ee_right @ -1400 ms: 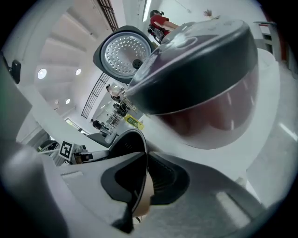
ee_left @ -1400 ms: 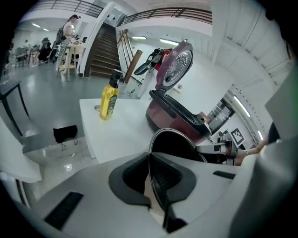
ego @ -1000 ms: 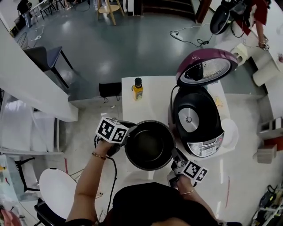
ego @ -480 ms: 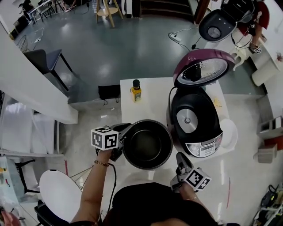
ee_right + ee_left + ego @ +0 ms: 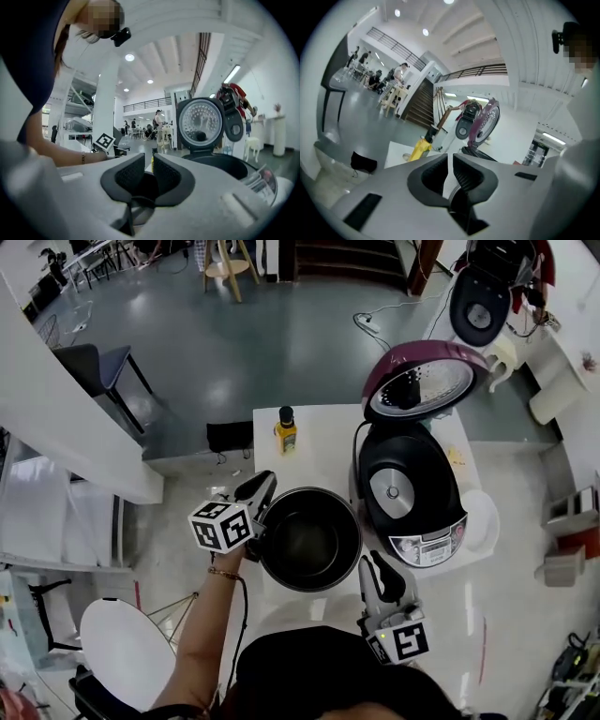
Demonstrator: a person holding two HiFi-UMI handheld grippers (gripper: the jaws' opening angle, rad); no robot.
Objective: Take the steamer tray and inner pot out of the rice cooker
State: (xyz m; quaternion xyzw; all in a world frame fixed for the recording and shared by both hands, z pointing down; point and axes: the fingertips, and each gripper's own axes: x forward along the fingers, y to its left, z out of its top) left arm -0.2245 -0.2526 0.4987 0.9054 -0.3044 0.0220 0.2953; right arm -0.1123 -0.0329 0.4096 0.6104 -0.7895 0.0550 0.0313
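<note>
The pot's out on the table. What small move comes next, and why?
Probably draw the left gripper back from the pot: it rests on the table beside the open cooker, the jaws are apart, empty, and the right gripper is clear.

Operator and hand-held tooling
Grey left gripper (image 5: pixel 259 486) and right gripper (image 5: pixel 377 568); black ribbed pads (image 5: pixel 129 174), white marker cubes (image 5: pixel 222 526); black top (image 5: pixel 309 673), bracelet (image 5: pixel 225 573).

text: none legible | rice cooker panel (image 5: pixel 419 547): print too small | bottle label (image 5: pixel 285 437): unreadable
</note>
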